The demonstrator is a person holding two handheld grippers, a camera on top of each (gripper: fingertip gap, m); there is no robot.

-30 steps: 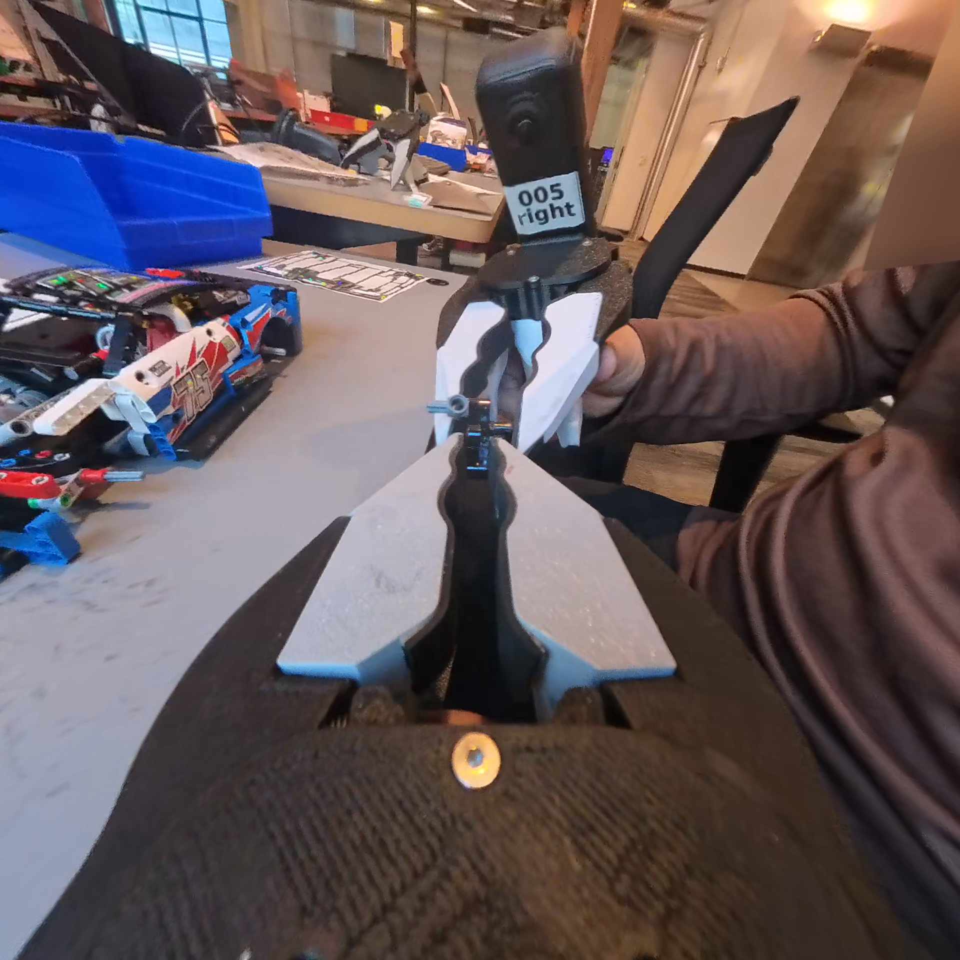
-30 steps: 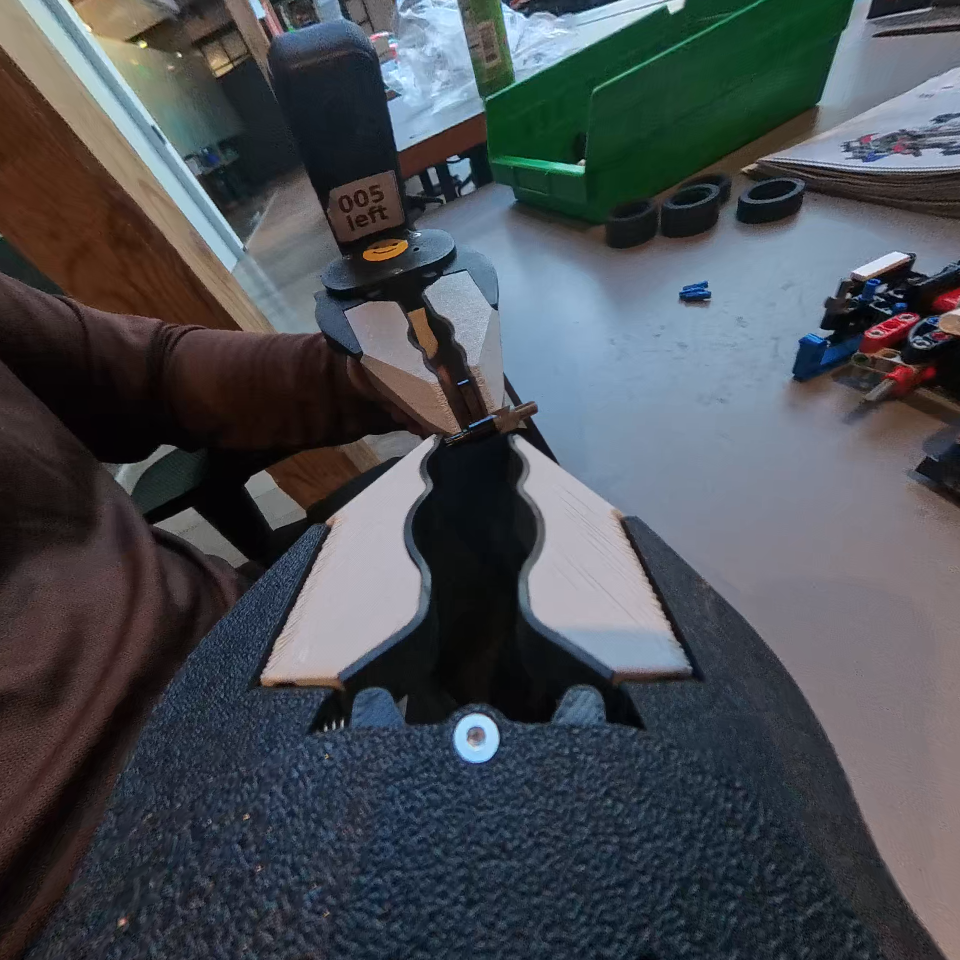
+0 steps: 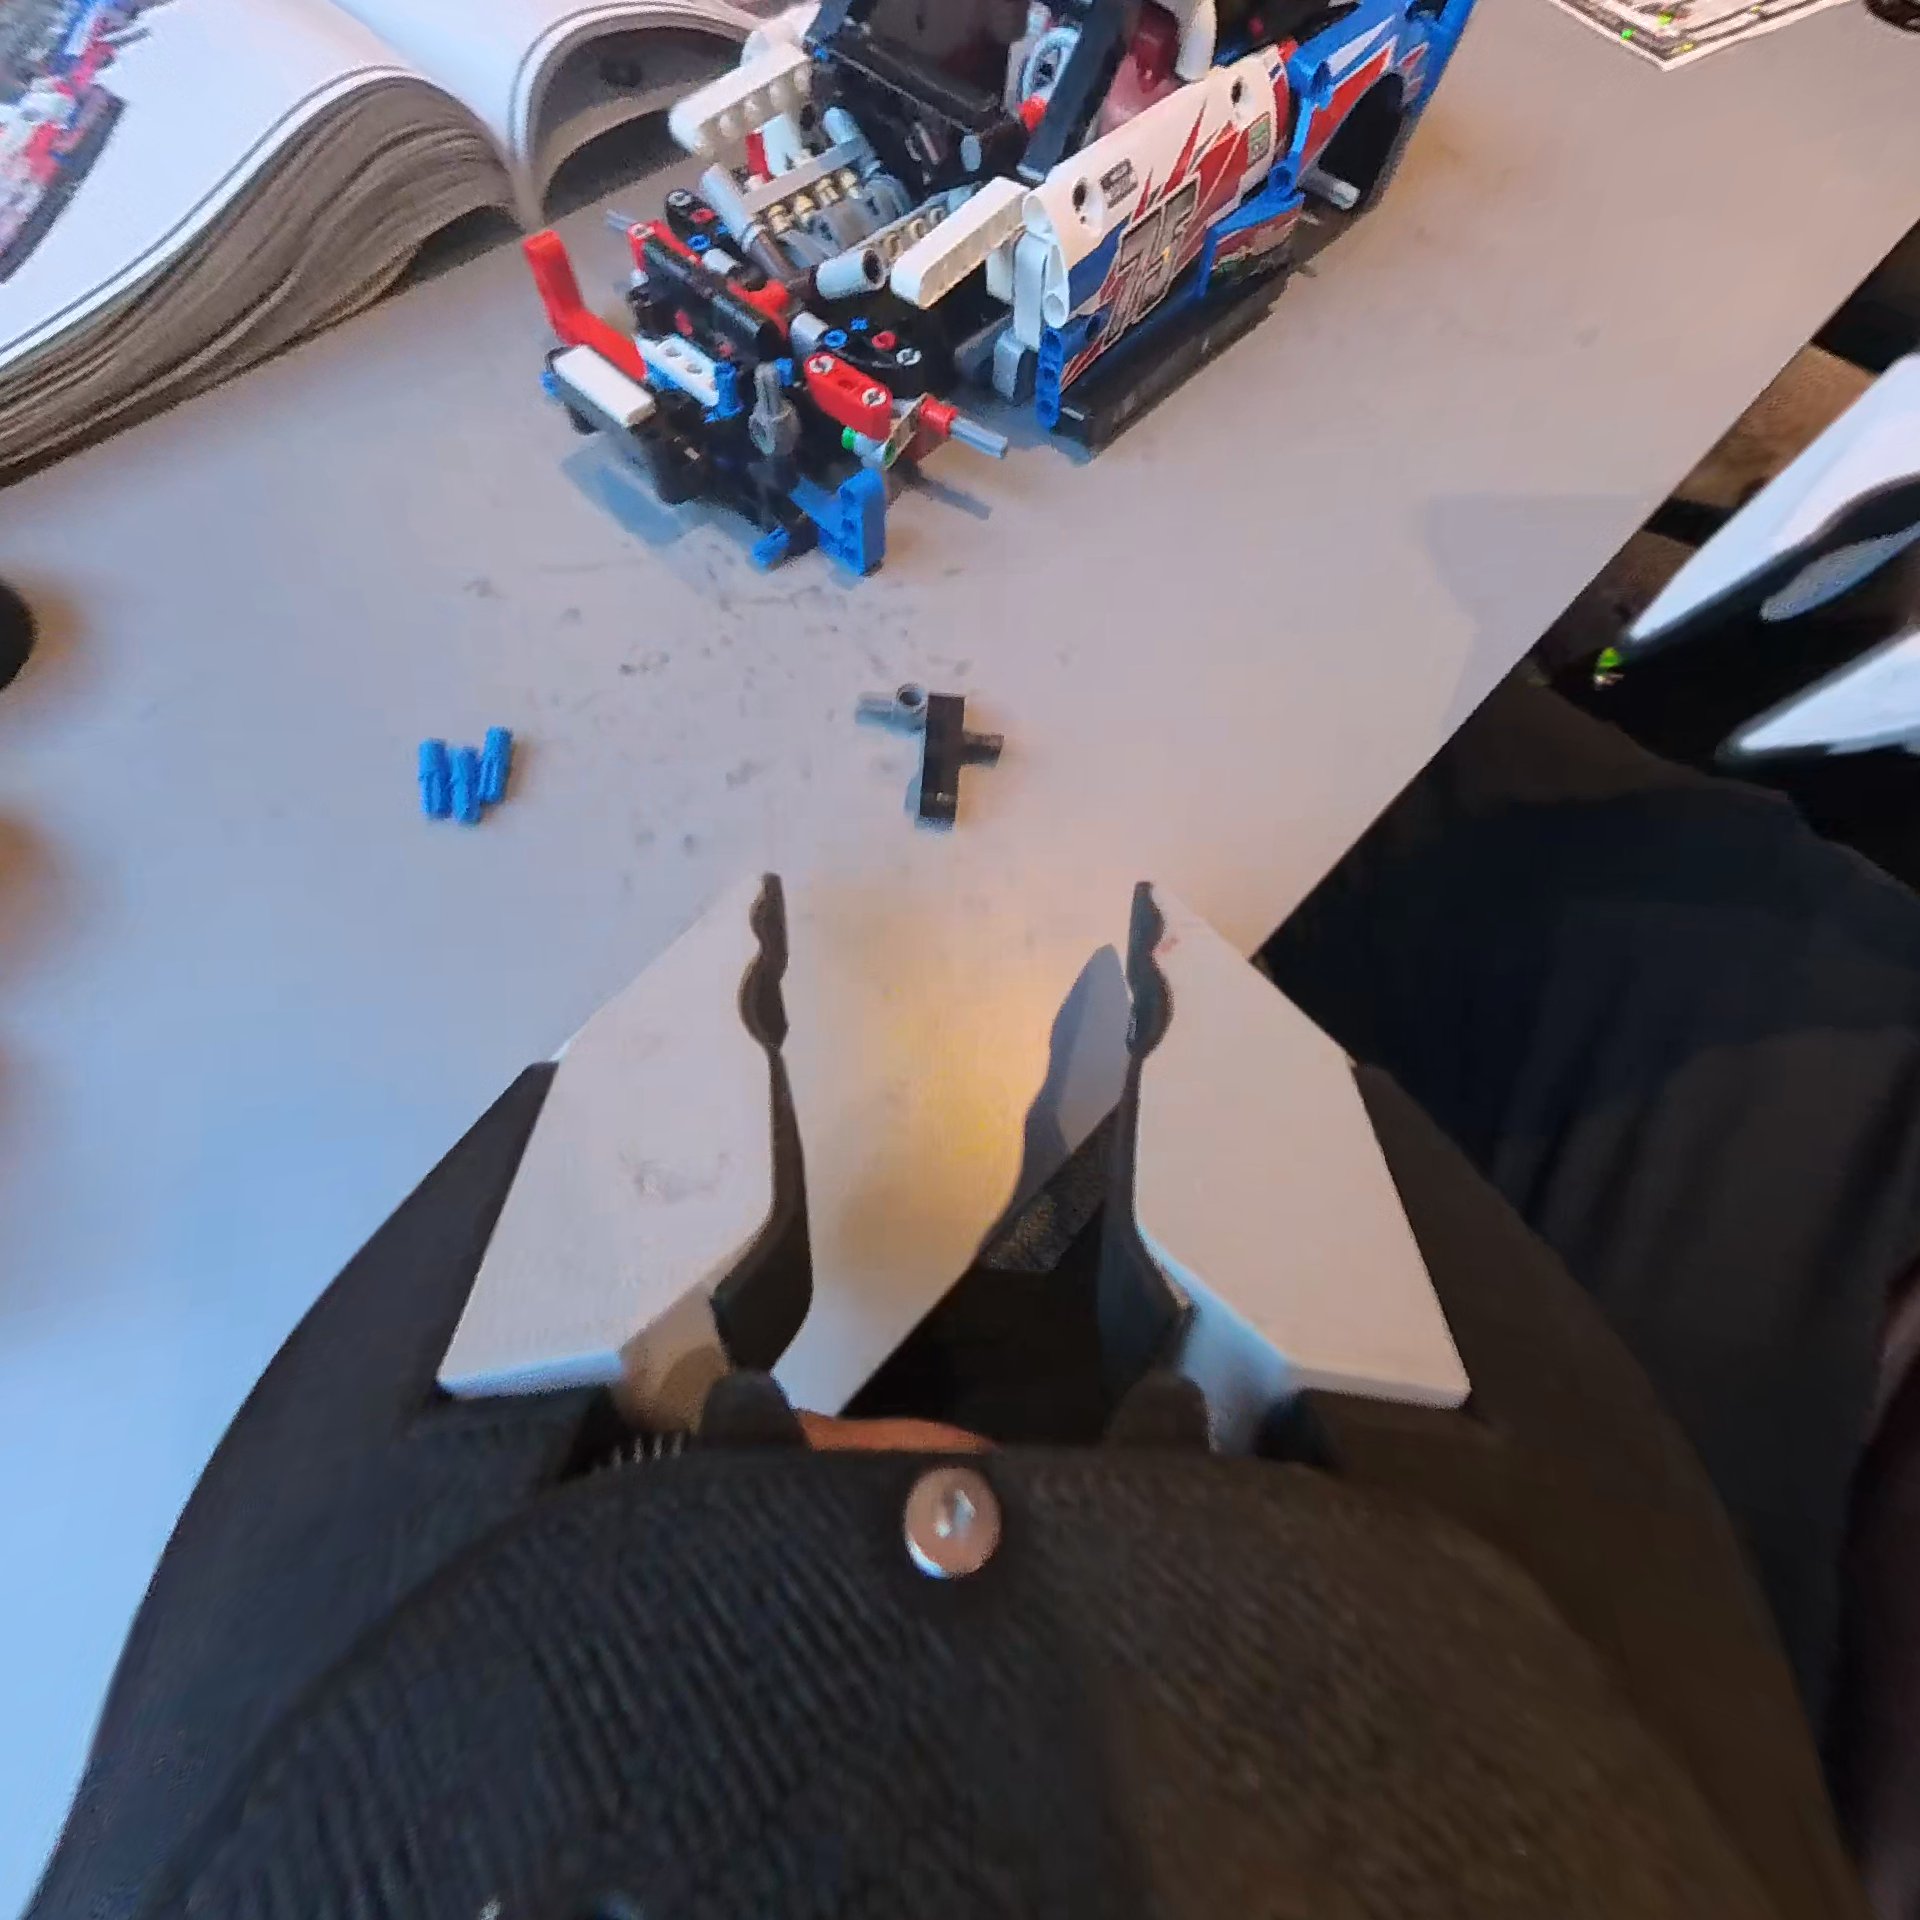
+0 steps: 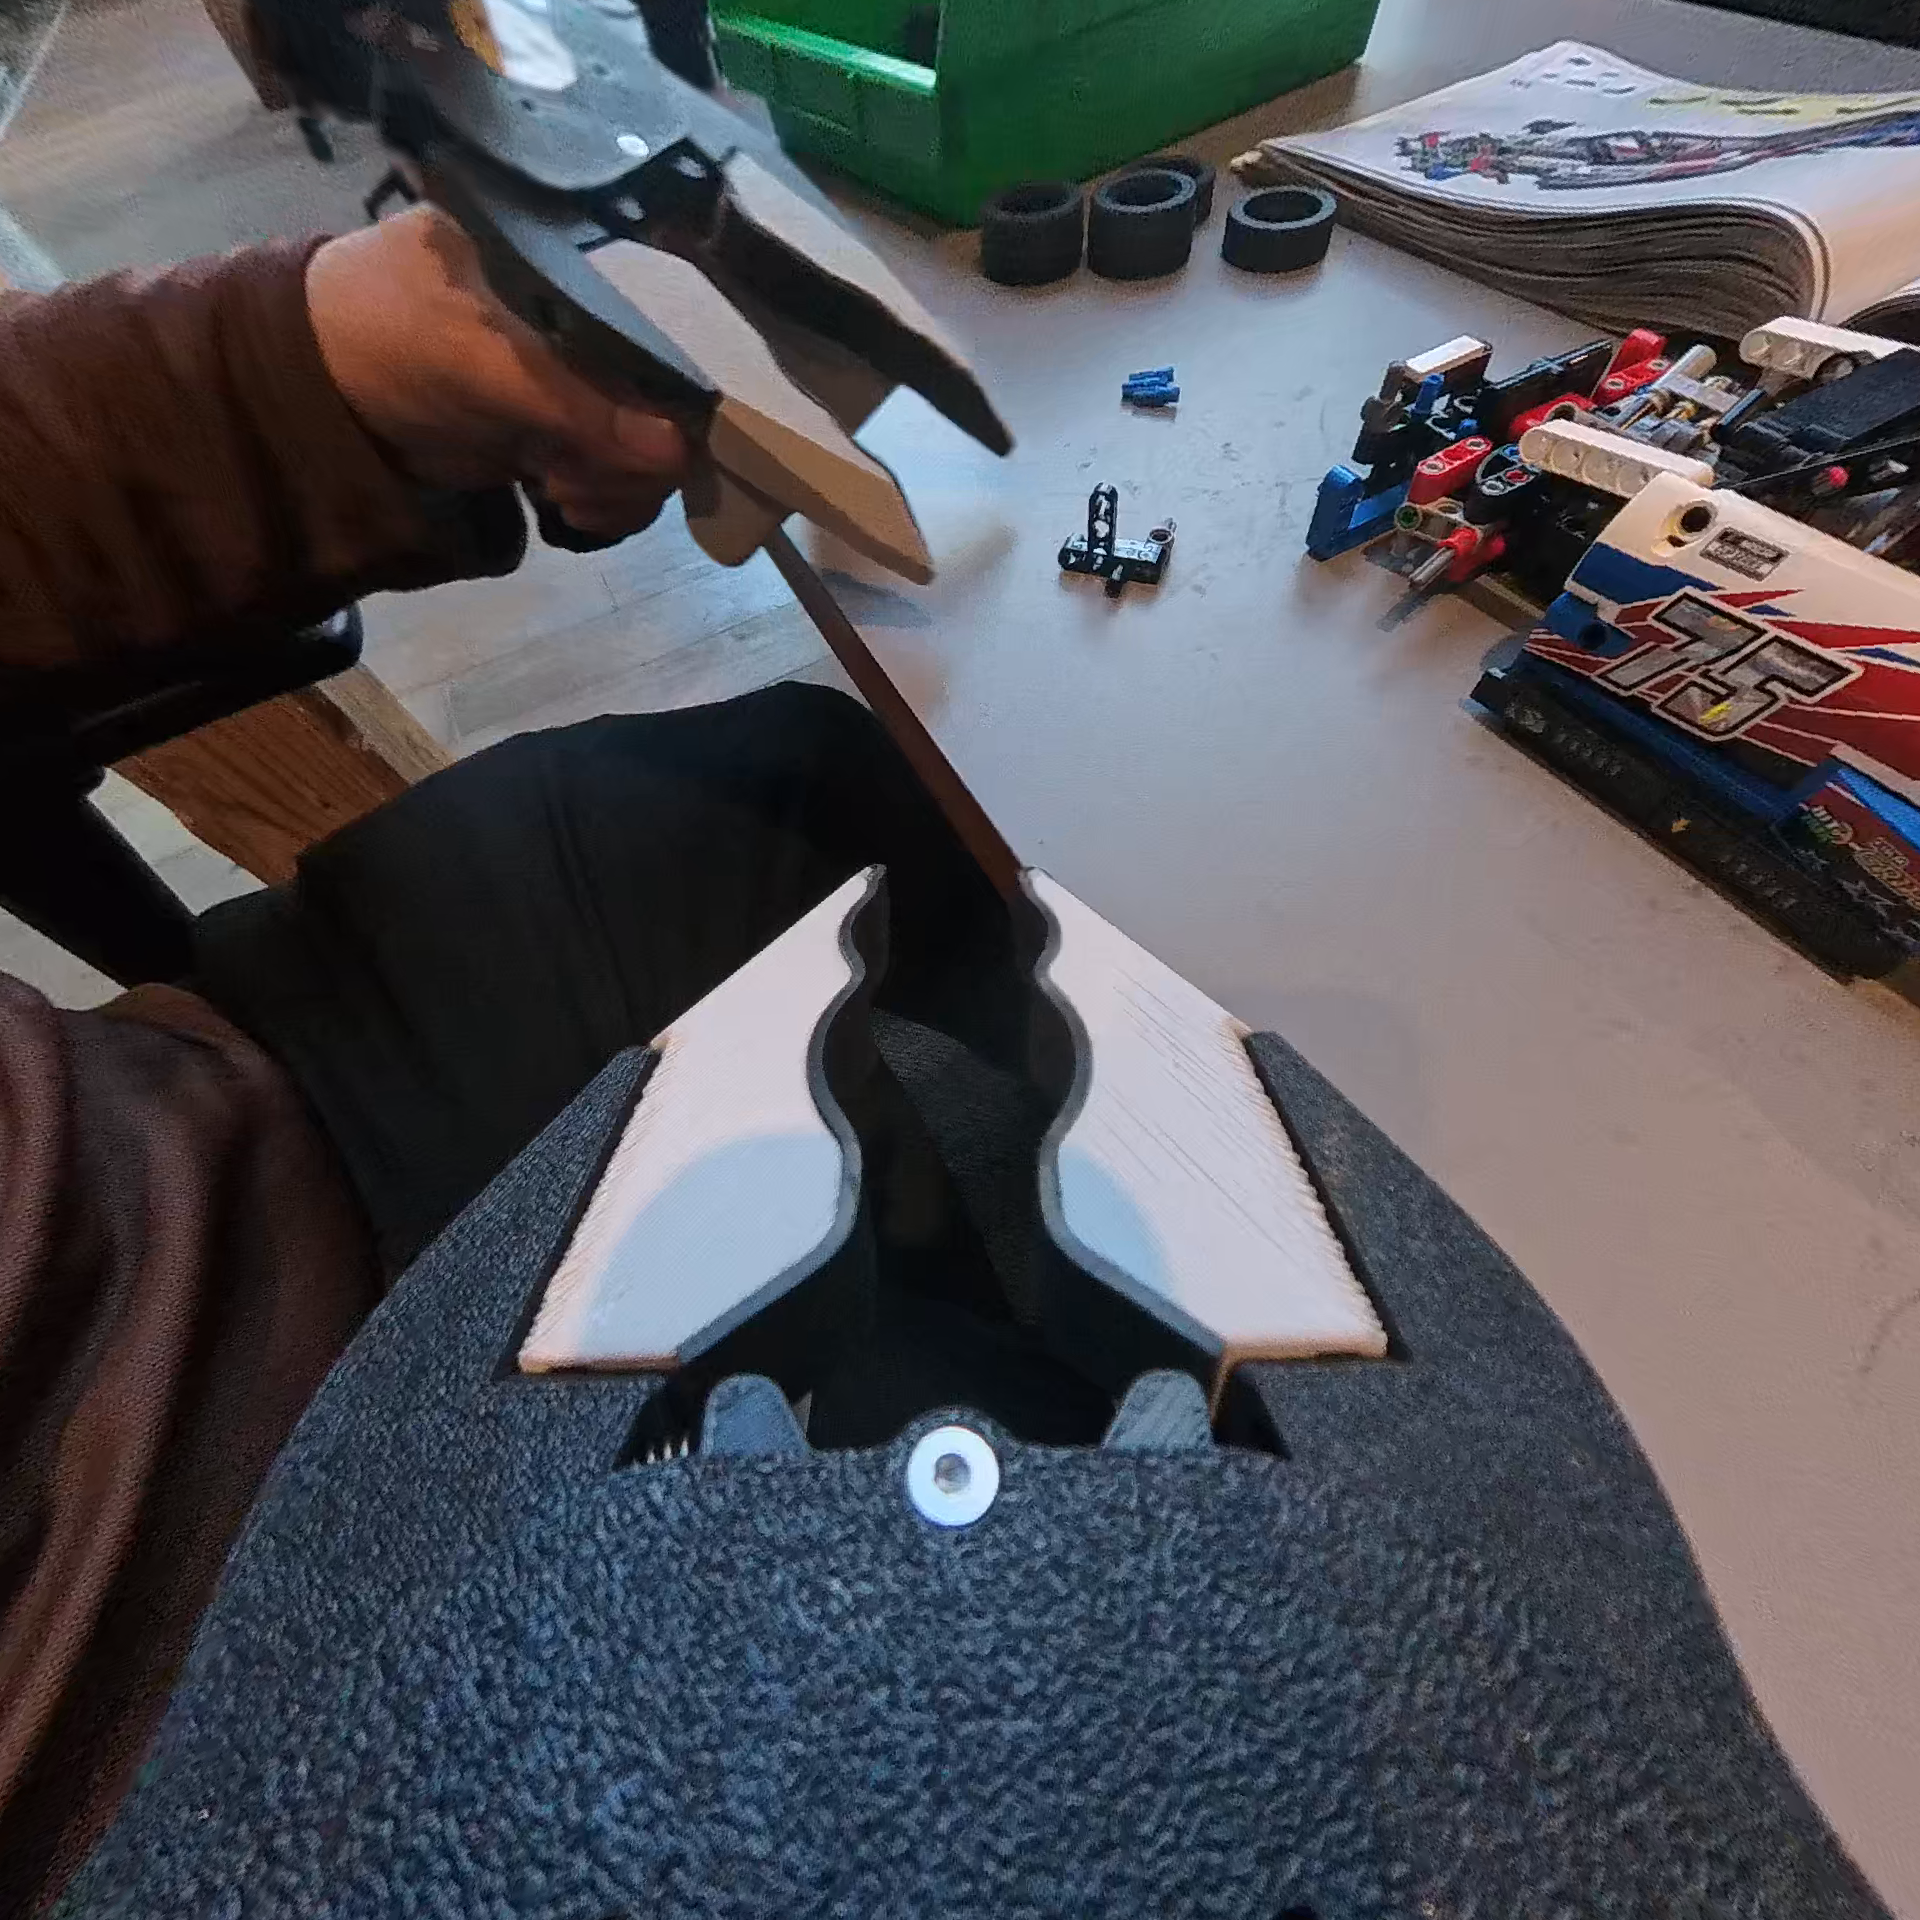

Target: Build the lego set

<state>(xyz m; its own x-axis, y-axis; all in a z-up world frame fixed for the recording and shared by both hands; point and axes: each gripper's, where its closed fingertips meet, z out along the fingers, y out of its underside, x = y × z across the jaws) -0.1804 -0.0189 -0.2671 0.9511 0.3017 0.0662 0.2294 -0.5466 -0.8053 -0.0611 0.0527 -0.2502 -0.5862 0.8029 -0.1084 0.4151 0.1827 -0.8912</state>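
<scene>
A small black and grey lego assembly (image 3: 935, 743) lies loose on the grey table, just ahead of my left gripper (image 3: 956, 894), which is open and empty above the table's near edge. The assembly also shows in the right wrist view (image 4: 1117, 540), with the left gripper (image 4: 961, 504) to its left, jaws wide apart. My right gripper (image 4: 956, 878) is open by a narrow gap and empty, over the table edge and the person's lap. The part-built blue, white and red lego car (image 3: 1091, 239) sits beyond the assembly; it also shows in the right wrist view (image 4: 1683, 582).
A few blue pins (image 3: 462, 774) lie left of the assembly. An open instruction book (image 3: 260, 156) lies at the back left. In the right wrist view, three black tyres (image 4: 1143, 223) sit in front of a green bin (image 4: 1039, 83). A person's sleeve (image 4: 156, 416) is at the left. Measured from the fingertips, the open instruction book (image 3: 260, 156) is 20 centimeters or so from the left gripper and 35 centimeters from the right. Look for it in the right wrist view (image 4: 1672, 210) too.
My left gripper has opened and let go of the black and grey assembly, which now lies on the table. Both grippers have drawn apart and tilted down toward the table.
</scene>
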